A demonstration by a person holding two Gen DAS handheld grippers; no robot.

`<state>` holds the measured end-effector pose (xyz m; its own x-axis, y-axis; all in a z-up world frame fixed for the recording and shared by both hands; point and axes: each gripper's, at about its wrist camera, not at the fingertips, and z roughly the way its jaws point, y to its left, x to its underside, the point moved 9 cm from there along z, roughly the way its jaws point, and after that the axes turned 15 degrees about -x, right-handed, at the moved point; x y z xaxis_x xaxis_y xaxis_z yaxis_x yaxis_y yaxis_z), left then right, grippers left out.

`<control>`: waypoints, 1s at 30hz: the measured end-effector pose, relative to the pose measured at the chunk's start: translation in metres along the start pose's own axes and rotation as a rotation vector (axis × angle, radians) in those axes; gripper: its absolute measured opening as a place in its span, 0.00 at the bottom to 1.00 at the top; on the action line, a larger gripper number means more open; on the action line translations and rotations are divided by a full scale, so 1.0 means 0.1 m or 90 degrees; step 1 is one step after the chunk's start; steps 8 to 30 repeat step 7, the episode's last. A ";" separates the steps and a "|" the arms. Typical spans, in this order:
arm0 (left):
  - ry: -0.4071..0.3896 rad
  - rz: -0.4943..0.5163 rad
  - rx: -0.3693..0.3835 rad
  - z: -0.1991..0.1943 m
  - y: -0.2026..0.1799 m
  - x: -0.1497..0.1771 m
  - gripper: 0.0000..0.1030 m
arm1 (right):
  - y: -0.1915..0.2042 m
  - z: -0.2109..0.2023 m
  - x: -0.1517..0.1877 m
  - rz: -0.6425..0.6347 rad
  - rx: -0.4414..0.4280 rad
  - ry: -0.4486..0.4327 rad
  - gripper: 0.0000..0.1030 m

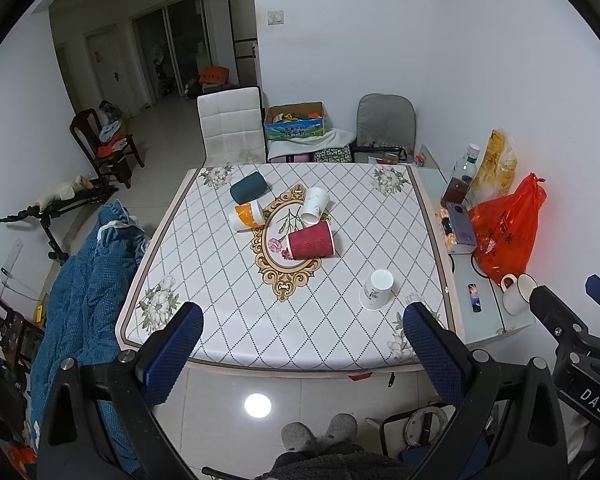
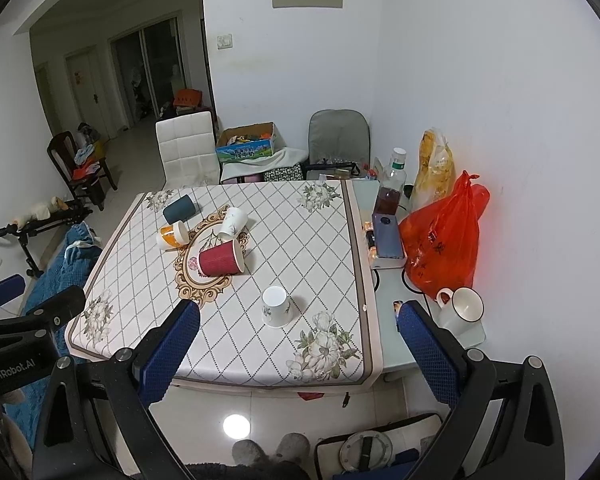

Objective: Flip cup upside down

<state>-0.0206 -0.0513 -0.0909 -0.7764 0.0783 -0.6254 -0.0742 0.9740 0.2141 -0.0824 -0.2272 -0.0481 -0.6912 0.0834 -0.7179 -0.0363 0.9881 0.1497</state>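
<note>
A small table with a diamond-pattern cloth (image 1: 228,280) (image 2: 308,240) holds several paper cups. A white cup (image 1: 376,289) (image 2: 275,306) stands upside down near the front right. A red ribbed cup (image 1: 311,241) (image 2: 221,260), a white cup (image 1: 314,205) (image 2: 232,222), an orange-and-white cup (image 1: 247,215) (image 2: 172,235) and a dark teal cup (image 1: 249,187) (image 2: 179,208) lie on their sides near the centre. My left gripper (image 1: 302,354) and right gripper (image 2: 298,354) are both open and empty, held back above the table's front edge.
A side shelf at the right carries a red plastic bag (image 1: 506,232) (image 2: 446,236), a white mug (image 1: 516,293) (image 2: 462,310), a bottle (image 2: 392,184) and a phone (image 2: 386,236). A blue blanket (image 1: 88,280) hangs at the left. A white chair (image 1: 232,126) stands behind the table.
</note>
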 end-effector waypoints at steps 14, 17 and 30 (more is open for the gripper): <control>-0.002 0.003 0.004 0.02 -0.01 0.00 0.99 | -0.03 0.02 -0.02 0.003 0.001 0.001 0.98; -0.002 0.003 0.004 0.02 -0.01 0.00 0.99 | -0.03 0.02 -0.02 0.003 0.001 0.001 0.98; -0.002 0.003 0.004 0.02 -0.01 0.00 0.99 | -0.03 0.02 -0.02 0.003 0.001 0.001 0.98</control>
